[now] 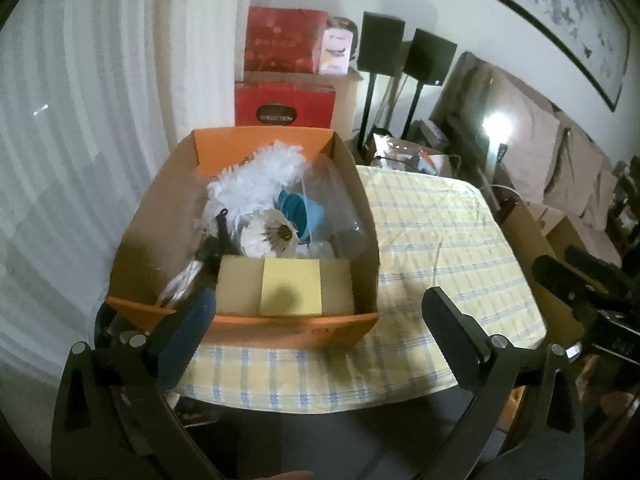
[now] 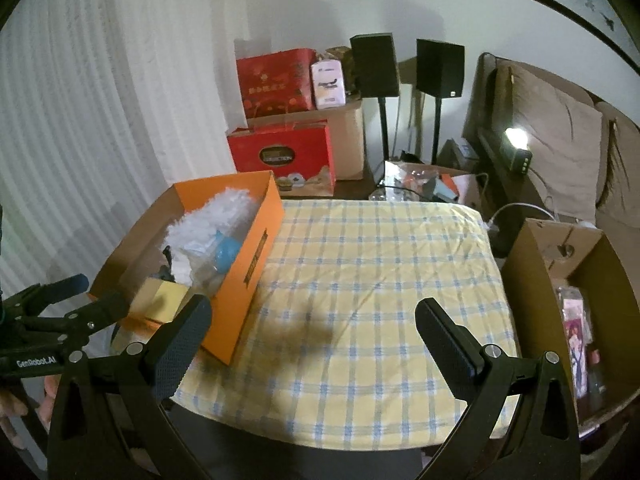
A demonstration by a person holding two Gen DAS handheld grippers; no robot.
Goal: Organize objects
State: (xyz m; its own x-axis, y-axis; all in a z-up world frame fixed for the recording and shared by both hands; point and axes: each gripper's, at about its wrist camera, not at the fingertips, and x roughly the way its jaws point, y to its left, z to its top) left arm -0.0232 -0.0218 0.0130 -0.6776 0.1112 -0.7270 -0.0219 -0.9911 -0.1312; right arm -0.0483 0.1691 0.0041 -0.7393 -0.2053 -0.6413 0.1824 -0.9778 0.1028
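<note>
Orange box (image 1: 248,322) at ten o'clock on the checked tablecloth (image 1: 440,240), loaded with white fluffy duster (image 1: 256,180), shuttlecock (image 1: 272,236), blue cup (image 1: 296,208), yellow pad (image 1: 291,286). Left gripper (image 1: 316,328) spread wide, nothing between, at the box's near wall. Right gripper (image 2: 316,340) likewise spread and empty over bare cloth. Brown carton (image 2: 532,272) at three o'clock.

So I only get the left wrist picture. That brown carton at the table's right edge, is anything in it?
Observer: Yes, in the right wrist view the brown carton is open-topped, with pink packets inside.
Operator: Is the other hand-held gripper carrying anything?
Observer: No, the right hand-held gripper is open, with only the checked tablecloth beyond its fingers.
Operator: Anything on the orange box's outside?
Observer: The orange box has a dark printed mark on its long side.
</note>
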